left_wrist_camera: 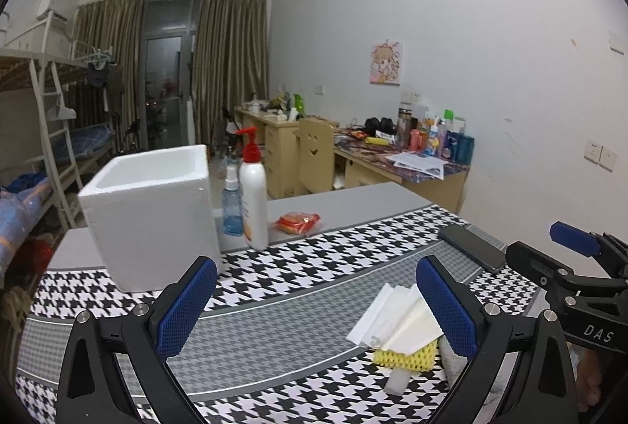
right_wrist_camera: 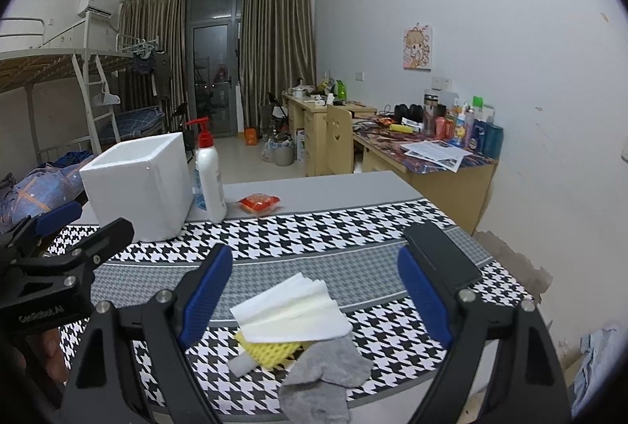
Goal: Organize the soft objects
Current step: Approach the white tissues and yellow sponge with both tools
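Note:
A pile of soft things lies on the houndstooth cloth: fanned white foam sheets (right_wrist_camera: pixel 292 310), a yellow foam net (right_wrist_camera: pixel 271 351) with a white foam tube under it, and a grey sock (right_wrist_camera: pixel 325 377). The sheets (left_wrist_camera: pixel 396 318) and the yellow net (left_wrist_camera: pixel 406 357) also show in the left wrist view. My right gripper (right_wrist_camera: pixel 316 294) is open and empty, just above and behind the pile. My left gripper (left_wrist_camera: pixel 316 302) is open and empty, left of the pile. A white foam box (left_wrist_camera: pixel 151 210), open at the top, stands at the back left; it also shows in the right wrist view (right_wrist_camera: pixel 137 184).
A white pump bottle (left_wrist_camera: pixel 253 196) and a blue spray bottle (left_wrist_camera: pixel 231 202) stand right of the box. A red snack packet (left_wrist_camera: pixel 296 222) lies beside them. A dark phone (left_wrist_camera: pixel 471 247) lies at the table's right edge. Desks and a bunk bed stand behind.

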`<state>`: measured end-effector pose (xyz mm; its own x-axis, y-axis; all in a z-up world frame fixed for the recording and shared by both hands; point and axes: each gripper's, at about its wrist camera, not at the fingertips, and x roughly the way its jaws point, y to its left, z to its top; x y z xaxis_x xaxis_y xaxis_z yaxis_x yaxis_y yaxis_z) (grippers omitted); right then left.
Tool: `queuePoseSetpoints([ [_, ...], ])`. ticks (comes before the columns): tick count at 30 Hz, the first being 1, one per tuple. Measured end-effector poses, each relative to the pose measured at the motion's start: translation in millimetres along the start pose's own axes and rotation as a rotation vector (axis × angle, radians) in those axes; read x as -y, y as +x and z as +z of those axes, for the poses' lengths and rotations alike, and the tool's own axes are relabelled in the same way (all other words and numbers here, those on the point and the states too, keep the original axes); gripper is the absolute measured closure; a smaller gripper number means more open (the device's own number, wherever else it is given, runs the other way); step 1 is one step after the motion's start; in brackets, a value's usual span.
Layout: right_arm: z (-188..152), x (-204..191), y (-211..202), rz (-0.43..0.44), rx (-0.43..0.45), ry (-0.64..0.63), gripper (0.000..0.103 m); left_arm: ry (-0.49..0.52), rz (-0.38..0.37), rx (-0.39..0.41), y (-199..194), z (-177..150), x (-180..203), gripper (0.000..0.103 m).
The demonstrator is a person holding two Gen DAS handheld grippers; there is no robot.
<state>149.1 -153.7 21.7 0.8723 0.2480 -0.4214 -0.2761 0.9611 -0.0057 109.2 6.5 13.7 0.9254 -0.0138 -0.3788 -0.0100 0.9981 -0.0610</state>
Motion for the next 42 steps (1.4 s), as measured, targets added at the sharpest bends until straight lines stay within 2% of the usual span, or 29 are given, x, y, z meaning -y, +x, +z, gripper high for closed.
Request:
queuePoseSetpoints([
  [24, -24, 27, 12, -0.011, -0.061, 0.037, 0.014, 0.075, -0.078, -0.116, 53, -16, 32, 0.001],
  [29, -36, 33, 20, -0.006, -0.090, 0.040, 0.014, 0.094, -0.082, -0.165, 67, -22, 37, 0.001],
  [33, -43, 38, 29, -0.005, -0.116, 0.051, 0.014, 0.113, -0.082, -0.175, 74, -25, 42, 0.001],
  [42, -56, 44, 39, 0.004, -0.156, 0.055, 0.014, 0.128, -0.126, -0.256, 101, -36, 45, 0.001],
])
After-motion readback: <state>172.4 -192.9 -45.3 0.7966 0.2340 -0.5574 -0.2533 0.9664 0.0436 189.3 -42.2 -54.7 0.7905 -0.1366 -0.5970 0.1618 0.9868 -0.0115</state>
